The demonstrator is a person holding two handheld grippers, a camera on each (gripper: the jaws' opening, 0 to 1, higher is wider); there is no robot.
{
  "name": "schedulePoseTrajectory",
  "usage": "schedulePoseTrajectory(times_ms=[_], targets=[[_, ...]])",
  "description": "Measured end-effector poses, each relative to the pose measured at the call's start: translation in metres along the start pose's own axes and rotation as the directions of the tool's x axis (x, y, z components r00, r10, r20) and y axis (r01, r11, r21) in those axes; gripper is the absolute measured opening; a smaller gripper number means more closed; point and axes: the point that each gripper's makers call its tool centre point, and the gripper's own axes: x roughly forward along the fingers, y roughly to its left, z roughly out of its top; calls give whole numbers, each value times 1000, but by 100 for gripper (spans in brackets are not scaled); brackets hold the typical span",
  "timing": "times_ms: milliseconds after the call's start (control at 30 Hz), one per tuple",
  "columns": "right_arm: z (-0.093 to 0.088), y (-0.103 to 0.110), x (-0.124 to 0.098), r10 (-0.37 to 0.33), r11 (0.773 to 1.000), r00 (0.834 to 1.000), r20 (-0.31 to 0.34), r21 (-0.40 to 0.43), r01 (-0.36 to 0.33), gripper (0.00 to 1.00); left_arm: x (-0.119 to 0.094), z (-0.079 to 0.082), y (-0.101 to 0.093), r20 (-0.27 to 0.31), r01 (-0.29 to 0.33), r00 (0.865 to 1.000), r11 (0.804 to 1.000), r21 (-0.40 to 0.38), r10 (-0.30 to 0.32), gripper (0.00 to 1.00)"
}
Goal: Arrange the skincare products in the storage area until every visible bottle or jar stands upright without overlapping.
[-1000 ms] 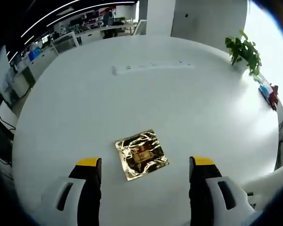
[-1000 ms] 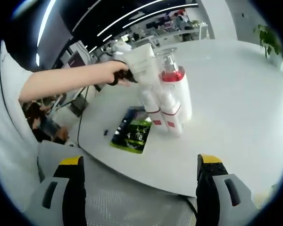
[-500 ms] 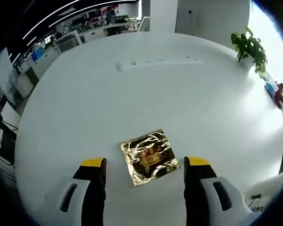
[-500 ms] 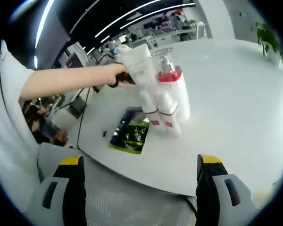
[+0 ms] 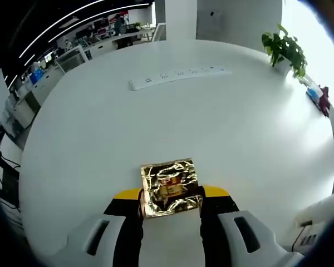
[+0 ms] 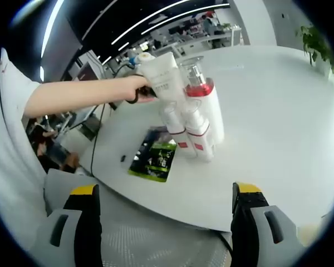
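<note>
White round worktop, gold foil sachet pinched at its near edge by the left gripper.
Right gripper jaws gape wide, empty; upright bottles stand beyond them, beside a green sachet.

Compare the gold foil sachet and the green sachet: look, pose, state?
Gold foil sachet: shiny, crinkled, roughly square. Green sachet: dark with green print, longer, smoother.

The gold foil sachet sits between the left gripper fingers, which have closed in on its sides. The green sachet lies free, apart from the wide-open right gripper, beside the upright white bottles.

Both lie flat on the white table.
</note>
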Motion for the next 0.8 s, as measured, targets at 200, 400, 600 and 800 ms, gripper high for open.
schedulePoseTrajectory(times_ms=[200, 400, 600, 800], targets=[[1, 0, 0, 0, 1000, 1000, 2, 1, 0, 98, -2, 0, 2, 3, 2, 1000, 1000, -4, -2, 35], [1, 1, 0, 6, 1000, 1000, 3, -5, -6, 98, -9, 7, 6, 22, -2, 1000, 1000, -12, 3, 35], [3, 1, -1, 5, 1000, 1000, 16, -9, -5, 98, -12, 8, 16, 30, -19, 999, 1000, -20, 20, 34], [3, 2, -1, 10, 1000, 1000, 20, -19, -10, 98, -19, 10, 16, 42, -12, 999, 999, -42, 14, 33]])
